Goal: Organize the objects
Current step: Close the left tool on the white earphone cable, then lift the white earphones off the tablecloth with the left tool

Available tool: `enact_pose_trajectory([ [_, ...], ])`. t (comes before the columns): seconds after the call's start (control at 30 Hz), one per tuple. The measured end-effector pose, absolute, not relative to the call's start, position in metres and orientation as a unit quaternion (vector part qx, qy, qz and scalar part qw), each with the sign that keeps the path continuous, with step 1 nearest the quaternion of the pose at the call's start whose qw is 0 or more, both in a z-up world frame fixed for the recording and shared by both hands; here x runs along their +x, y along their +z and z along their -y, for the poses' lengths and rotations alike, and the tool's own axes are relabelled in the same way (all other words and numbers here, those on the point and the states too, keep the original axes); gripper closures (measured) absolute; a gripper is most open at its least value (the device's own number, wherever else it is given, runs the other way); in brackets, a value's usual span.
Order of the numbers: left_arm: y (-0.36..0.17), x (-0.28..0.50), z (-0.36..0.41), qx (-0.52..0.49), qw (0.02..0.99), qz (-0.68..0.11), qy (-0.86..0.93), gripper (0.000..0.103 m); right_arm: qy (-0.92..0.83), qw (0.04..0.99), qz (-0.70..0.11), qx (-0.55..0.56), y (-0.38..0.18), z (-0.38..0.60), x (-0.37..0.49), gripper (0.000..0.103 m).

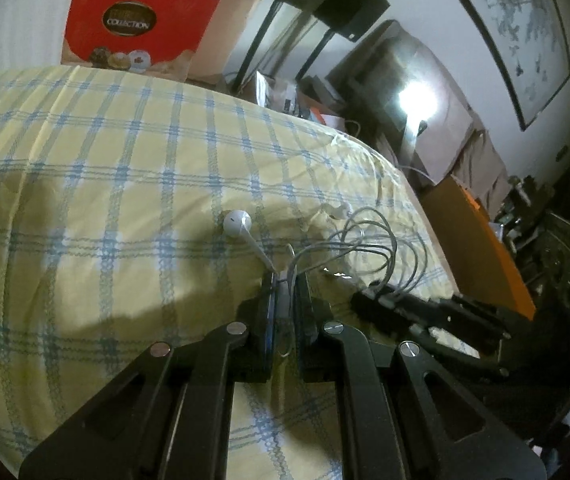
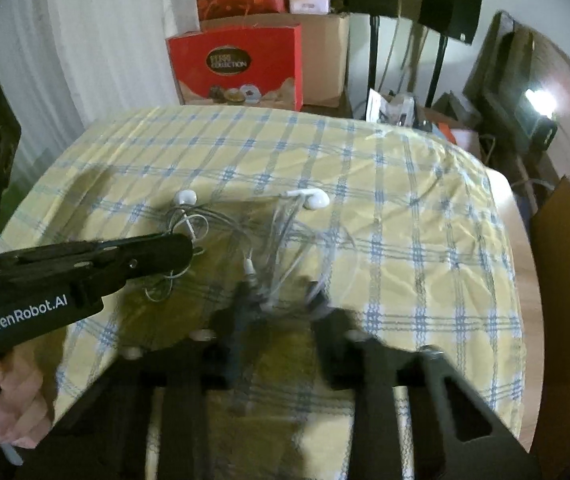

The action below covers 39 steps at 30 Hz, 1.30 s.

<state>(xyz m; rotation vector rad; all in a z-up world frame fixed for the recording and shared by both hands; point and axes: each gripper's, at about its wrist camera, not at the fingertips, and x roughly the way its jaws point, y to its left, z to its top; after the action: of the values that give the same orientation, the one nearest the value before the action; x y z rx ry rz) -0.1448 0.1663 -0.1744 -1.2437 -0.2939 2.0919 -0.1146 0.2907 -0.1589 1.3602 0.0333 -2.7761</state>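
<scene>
White wired earphones lie tangled on a table under a yellow and blue checked cloth (image 1: 105,160) (image 2: 425,248). My left gripper (image 1: 284,280) is shut on the cable just below one earbud (image 1: 237,222), which sticks out past its tips. In the right wrist view the left gripper (image 2: 191,248) comes in from the left, with cable loops (image 2: 189,224) around its tip. Both earbuds show there (image 2: 187,198) (image 2: 317,200). My right gripper (image 2: 281,300) is blurred over the cable bundle (image 2: 281,236). From the left wrist view the right gripper (image 1: 361,298) is shut on the cable loops (image 1: 369,240).
A red chocolate box (image 1: 137,24) (image 2: 237,64) leans on a cardboard box behind the table. Black speakers on stands (image 2: 449,4), a bright lamp (image 1: 417,100) and clutter fill the far right. The table's right edge (image 2: 521,280) drops off. A hand (image 2: 5,400) holds the left gripper.
</scene>
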Motion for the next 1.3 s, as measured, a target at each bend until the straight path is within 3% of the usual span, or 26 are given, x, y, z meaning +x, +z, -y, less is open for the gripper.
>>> enact_pose_trajectory([
  [0.4,-0.159,-0.123,-0.155,-0.445,0.332,0.095,0.826,0.096,-0.931,-0.017,-0.007,0.366,-0.128,-0.291,-0.092,0.096],
  [0.6,-0.126,-0.105,-0.15,-0.393,0.336,0.094,0.851,0.096,-0.943,-0.007,0.043,0.329,-0.102,-0.295,-0.076,0.096],
  [0.8,-0.089,-0.09,-0.127,-0.352,0.332,0.127,0.866,0.096,-0.958,0.012,0.038,0.284,-0.069,-0.284,-0.053,0.095],
  [1.3,-0.017,-0.043,-0.155,-0.278,0.302,0.048,0.911,0.096,-0.979,0.04,0.058,0.19,-0.002,-0.296,0.014,0.095],
])
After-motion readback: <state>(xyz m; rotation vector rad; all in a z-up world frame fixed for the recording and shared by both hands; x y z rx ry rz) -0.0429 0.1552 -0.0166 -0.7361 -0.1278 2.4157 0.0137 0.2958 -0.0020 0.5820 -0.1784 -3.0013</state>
